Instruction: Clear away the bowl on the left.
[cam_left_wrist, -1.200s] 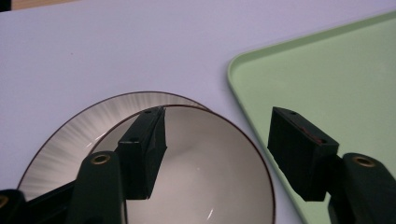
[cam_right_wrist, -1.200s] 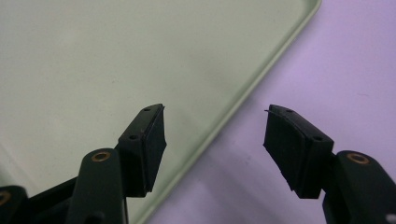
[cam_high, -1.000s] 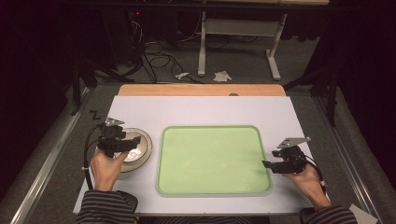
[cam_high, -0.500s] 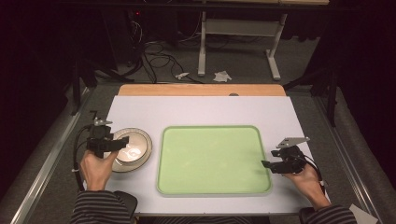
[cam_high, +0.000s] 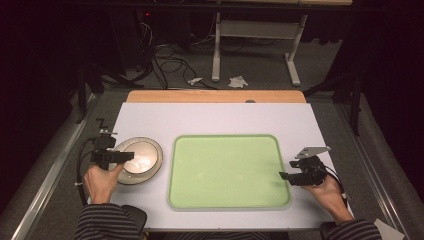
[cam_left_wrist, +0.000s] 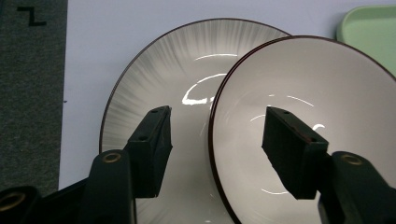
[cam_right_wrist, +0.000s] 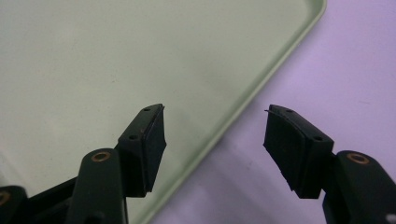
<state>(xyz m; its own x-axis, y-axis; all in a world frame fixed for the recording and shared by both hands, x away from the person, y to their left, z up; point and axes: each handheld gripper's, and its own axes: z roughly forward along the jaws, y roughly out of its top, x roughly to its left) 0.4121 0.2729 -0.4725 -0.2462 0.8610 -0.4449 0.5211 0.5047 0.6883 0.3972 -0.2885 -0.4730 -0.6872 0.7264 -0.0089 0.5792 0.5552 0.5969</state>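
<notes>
While the person's left hand (cam_high: 100, 181) is bringing its tool in from the table's left edge, the left gripper (cam_high: 125, 156) is hovering with its jaws spread wide over a bowl (cam_high: 138, 160) that is sitting on a plate (cam_high: 152, 161) just beside the green tray (cam_high: 227, 170). Nothing is gripped yet. I'd judge the step in hand to be the approach to a rim grasp on the bowl, presumably to carry it over to the tray.

The next move, as I read it, is calling for a short descent so that one jaw goes inside the bowl and the other outside its wall, followed by a firm closing. The glossy rim could slip, and the plate underneath should be staying put.

Over on the right, the right gripper (cam_high: 283, 176) is resting in the right hand (cam_high: 327, 192) at the tray's right edge, jaws likewise apart and holding nothing.

From the high view, bowl and plate are blurring into one pale disc. The left gripper view is sorting that out: the bowl (cam_left_wrist: 303, 121), white with a dark rim, is lying off-centre toward the tray side of the streaked plate (cam_left_wrist: 154, 84), and the bowl's near rim is running between the two black jaws. A corner of the tray (cam_left_wrist: 371, 28) is peeking in at upper right. The right gripper view is showing the tray's raised lip (cam_right_wrist: 243, 109) passing between its jaws, with bare white table (cam_right_wrist: 345, 70) beyond.
</notes>
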